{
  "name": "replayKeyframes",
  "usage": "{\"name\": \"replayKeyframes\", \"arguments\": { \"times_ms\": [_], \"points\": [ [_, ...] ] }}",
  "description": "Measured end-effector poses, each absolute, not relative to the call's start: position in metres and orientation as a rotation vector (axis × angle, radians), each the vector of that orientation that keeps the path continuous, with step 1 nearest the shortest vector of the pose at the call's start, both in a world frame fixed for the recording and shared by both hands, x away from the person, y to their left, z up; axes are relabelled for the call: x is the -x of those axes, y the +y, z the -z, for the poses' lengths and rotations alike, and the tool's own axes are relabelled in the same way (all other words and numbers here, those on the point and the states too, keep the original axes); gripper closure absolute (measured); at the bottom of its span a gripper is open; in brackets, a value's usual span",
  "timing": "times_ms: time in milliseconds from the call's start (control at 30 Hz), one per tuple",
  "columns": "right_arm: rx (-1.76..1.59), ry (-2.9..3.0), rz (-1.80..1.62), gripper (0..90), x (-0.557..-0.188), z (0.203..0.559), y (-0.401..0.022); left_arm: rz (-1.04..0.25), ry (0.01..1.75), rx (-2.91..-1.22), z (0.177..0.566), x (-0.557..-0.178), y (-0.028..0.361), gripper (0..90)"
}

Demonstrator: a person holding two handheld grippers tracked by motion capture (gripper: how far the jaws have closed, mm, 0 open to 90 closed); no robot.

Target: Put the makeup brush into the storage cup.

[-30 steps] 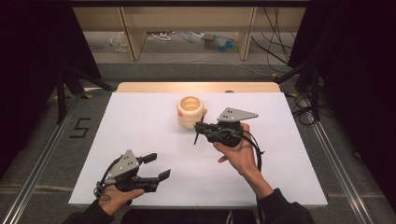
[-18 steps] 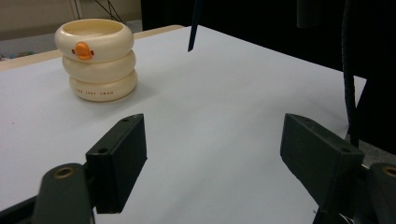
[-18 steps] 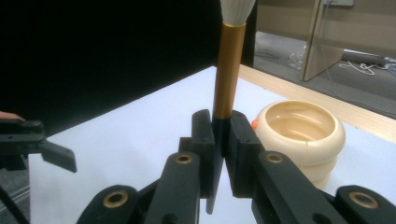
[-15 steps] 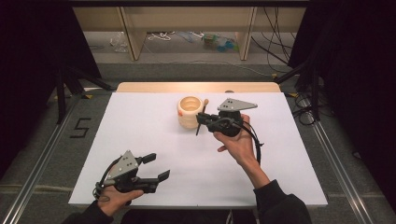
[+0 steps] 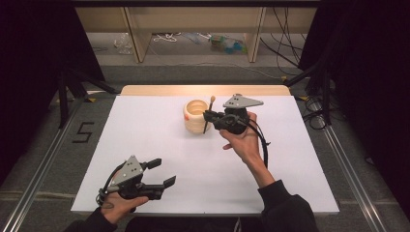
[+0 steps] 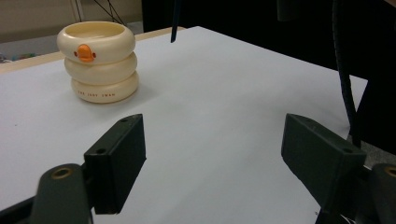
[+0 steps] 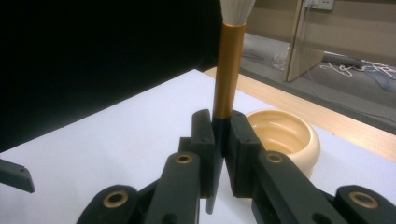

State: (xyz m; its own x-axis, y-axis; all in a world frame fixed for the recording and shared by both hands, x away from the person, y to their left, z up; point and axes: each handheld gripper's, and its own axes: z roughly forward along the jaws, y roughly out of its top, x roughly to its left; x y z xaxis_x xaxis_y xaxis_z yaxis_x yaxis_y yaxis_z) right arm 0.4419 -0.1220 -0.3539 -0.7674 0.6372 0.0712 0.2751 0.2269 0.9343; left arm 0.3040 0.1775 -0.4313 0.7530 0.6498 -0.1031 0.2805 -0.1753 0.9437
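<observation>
My right hand-held gripper clamps the brush upright beside the pot, centre frame; my left hand-held gripper is open. Misjudge the rim and I could tip the pot.

hand-held gripper: black jaws, brass pivots | top plate: grey, three-cornered | cable: black | sleeve: dark

Cup smooth cream plastic w/ slight sheen; brush w/ satin gold metallic ferrule, white bristles, dark handle; fingers matt black plastic; surface matt white, light wood edge
</observation>
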Motion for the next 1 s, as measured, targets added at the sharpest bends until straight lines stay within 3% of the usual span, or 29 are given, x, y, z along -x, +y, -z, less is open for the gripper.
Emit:
{"name": "replayKeyframes", "arguments": {
  "times_ms": [1000],
  "points": [
    [-0.877,2.155,-1.542,83.5,-0.465,0.352,-0.113,-0.420,0.753,-1.745,0.431,-0.307,0.182,21.7]
  ]
}}
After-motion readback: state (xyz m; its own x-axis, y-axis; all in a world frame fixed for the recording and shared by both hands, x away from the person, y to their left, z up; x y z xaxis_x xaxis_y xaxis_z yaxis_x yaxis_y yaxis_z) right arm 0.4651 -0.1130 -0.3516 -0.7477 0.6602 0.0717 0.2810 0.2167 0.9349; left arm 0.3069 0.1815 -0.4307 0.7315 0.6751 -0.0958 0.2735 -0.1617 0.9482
